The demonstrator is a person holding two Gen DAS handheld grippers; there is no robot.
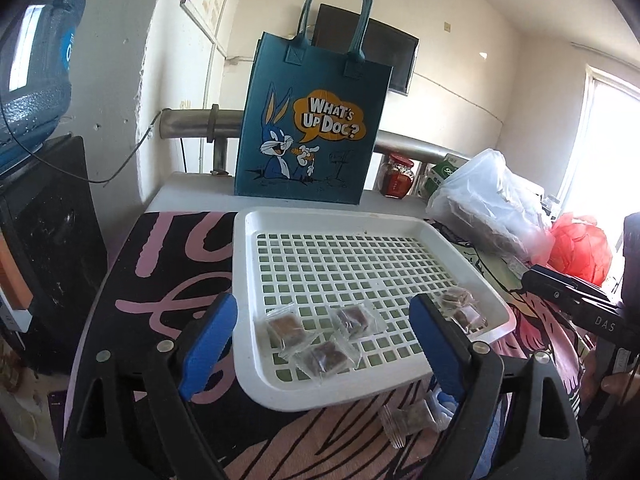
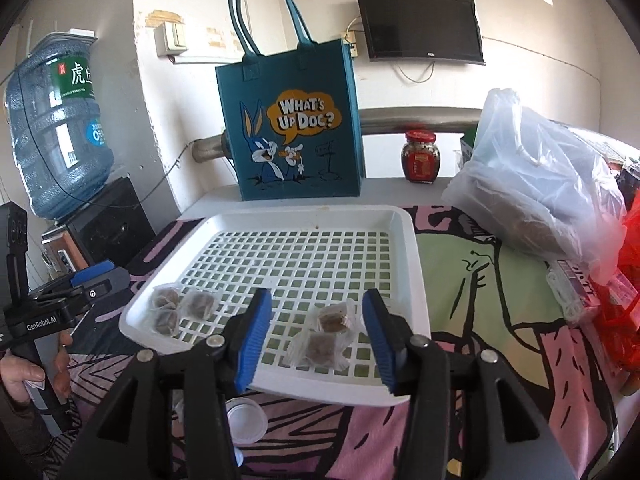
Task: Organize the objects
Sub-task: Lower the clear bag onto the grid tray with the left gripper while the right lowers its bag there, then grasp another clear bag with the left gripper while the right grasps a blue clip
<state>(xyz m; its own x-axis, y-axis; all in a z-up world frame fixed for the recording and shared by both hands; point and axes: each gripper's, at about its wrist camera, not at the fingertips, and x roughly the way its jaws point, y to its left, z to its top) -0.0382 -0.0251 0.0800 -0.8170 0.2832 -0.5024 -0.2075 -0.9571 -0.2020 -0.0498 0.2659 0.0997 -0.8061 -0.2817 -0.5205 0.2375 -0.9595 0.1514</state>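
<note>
A white slotted tray (image 1: 248,280) (image 2: 404,248) lies on the patterned table. Several clear-wrapped brown snack squares lie in its near part: three (image 1: 320,340) in a group (image 2: 172,308) and two more (image 1: 460,308) to the right (image 2: 324,332). My left gripper (image 1: 320,344) is open, its blue pads either side of the group of three, above them. My right gripper (image 2: 318,340) is open, its pads either side of the pair. One more wrapped snack (image 1: 412,416) lies on the table in front of the tray. Both grippers are empty.
A blue cartoon tote bag (image 1: 308,120) (image 2: 292,120) stands behind the tray. A red-lidded jar (image 2: 420,156), a clear plastic bag (image 2: 532,184) and a red bag (image 1: 580,248) sit right. A white lid (image 2: 246,420) lies before the tray. A water jug (image 2: 56,132) stands left.
</note>
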